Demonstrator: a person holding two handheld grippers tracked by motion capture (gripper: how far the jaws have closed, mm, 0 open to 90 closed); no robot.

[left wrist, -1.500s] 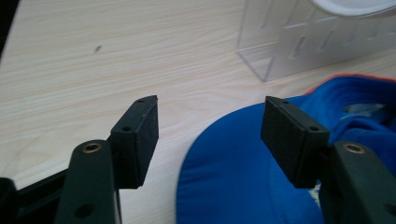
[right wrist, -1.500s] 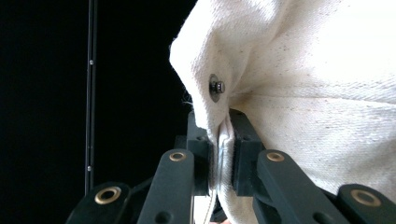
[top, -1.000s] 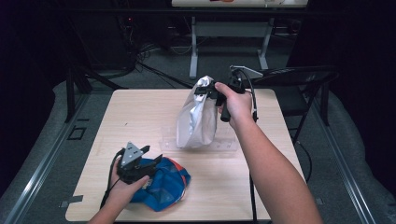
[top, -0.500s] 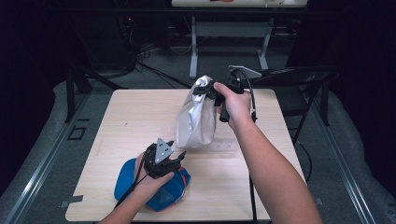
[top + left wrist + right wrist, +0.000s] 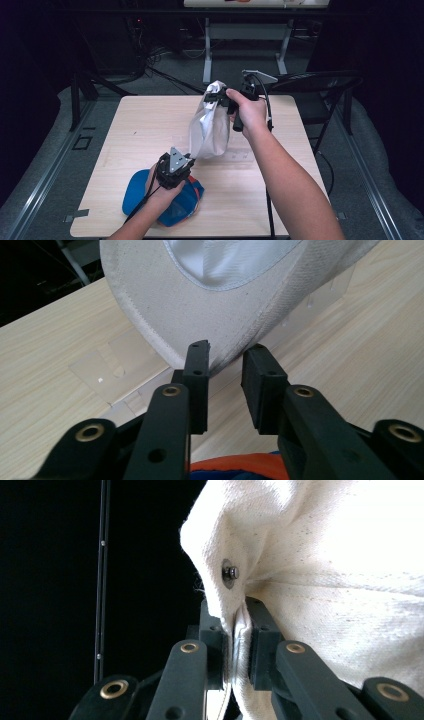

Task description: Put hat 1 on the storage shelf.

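White canvas bag (image 5: 210, 127) is hanging pinched in the right gripper (image 5: 220, 97); the left gripper (image 5: 225, 377), jaws parted and empty, is nearing its bottom hem, grasp not yet made.

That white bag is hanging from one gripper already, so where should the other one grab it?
Probably the bottom hem of the white canvas bag, approached from below and the person's side. The right gripper pinches the top edge, so the bag hangs and its stitched lower rim curves down just ahead of the open left gripper, thin enough to slip between its jaws.
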